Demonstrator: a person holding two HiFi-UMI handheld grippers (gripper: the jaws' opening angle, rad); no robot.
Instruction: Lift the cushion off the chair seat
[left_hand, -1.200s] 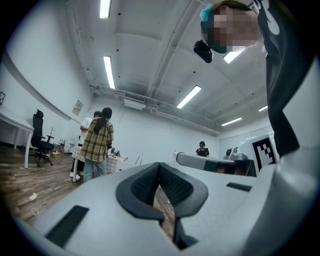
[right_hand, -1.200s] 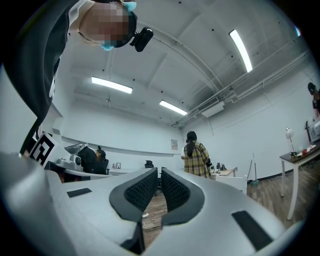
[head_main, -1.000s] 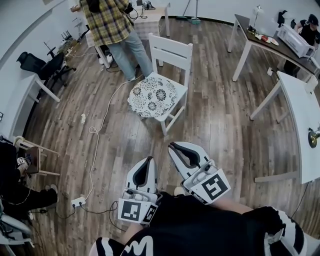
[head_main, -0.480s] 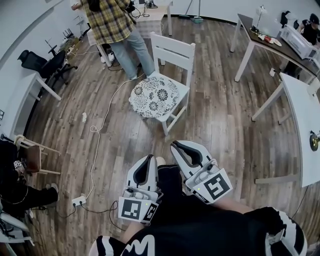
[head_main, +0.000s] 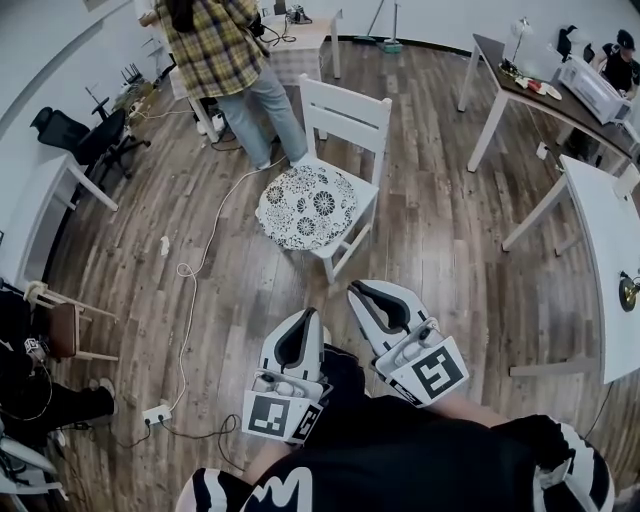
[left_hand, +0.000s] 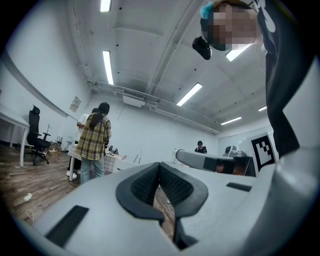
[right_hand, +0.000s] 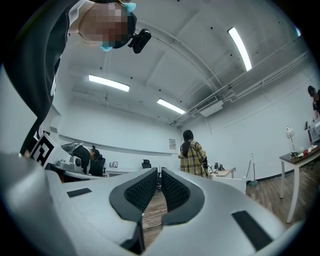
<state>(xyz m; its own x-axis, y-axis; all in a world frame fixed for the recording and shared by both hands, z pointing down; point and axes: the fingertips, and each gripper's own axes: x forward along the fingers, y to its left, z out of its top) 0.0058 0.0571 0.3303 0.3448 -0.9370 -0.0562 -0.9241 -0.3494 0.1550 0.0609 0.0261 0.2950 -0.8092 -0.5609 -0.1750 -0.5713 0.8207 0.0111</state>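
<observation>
In the head view a round cushion (head_main: 308, 205) with a black-and-white flower print lies on the seat of a white wooden chair (head_main: 347, 112) in the middle of the room. Both grippers are held close to my body, well short of the chair. My left gripper (head_main: 305, 316) points toward the cushion, its jaws shut with nothing in them. My right gripper (head_main: 358, 288) is beside it, also shut and empty. The left gripper (left_hand: 160, 165) and right gripper (right_hand: 156, 172) views look level across the room. Neither shows the cushion.
A person in a plaid shirt (head_main: 215, 45) stands just behind the chair at a small table. White tables (head_main: 590, 200) line the right side. A cable (head_main: 195, 270) runs across the floor to a power strip (head_main: 155, 410). A wooden stool (head_main: 65, 325) is at the left.
Both grippers have moved a little forward toward the chair along with my body. Their jaws stay shut. The cushion and chair have not moved.
</observation>
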